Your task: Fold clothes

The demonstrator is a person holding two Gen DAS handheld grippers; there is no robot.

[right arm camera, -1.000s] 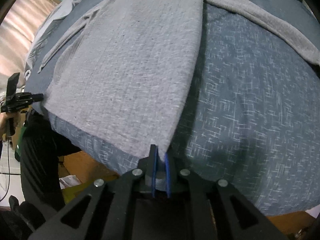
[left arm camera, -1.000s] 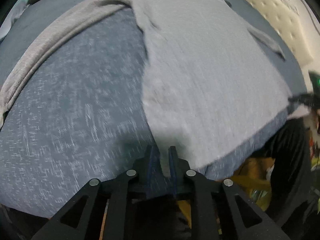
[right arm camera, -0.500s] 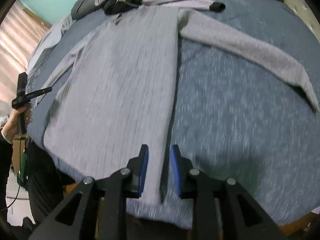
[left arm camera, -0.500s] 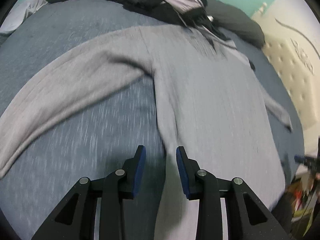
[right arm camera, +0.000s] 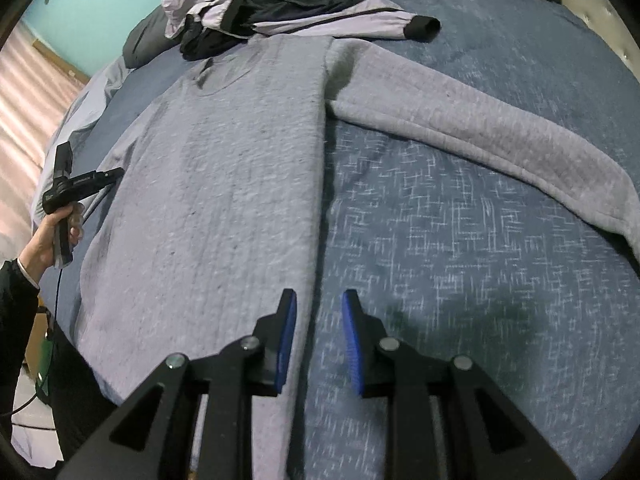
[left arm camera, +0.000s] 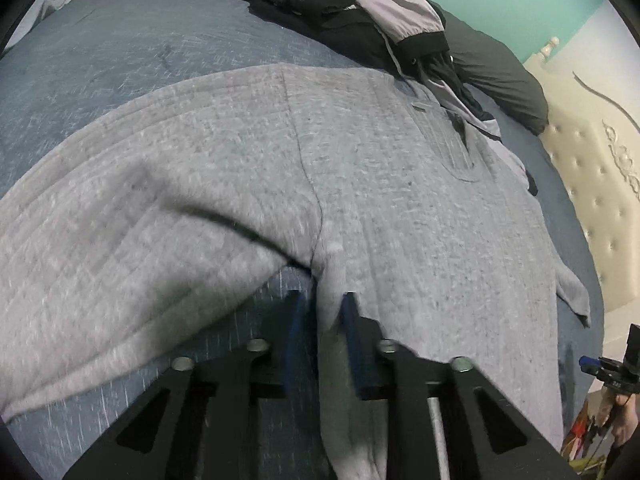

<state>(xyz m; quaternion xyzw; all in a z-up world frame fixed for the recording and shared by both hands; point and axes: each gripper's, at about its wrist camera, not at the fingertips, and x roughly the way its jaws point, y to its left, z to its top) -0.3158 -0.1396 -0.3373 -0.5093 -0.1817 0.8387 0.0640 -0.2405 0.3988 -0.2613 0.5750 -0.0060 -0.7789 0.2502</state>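
A grey knit sweater lies flat on the blue bedspread with both sleeves spread out. In the left wrist view my left gripper sits at the side seam just below the armpit. Its jaws are closing and pinch a raised ridge of the grey fabric, with the left sleeve running off to the left. In the right wrist view my right gripper stands open astride the sweater's right side edge, one pad over the knit and one over the bedspread. The right sleeve stretches away to the right.
A grey and black jacket is heaped at the sweater's collar, with a dark pillow behind it. A padded cream headboard stands to the right. A person's hand holds the left gripper's handle at the bed's near edge.
Both grippers let go of the hem corners and travelled up the sweater's sides. The left one opened, then closed on a fold by the armpit. The right one opened and stays open.
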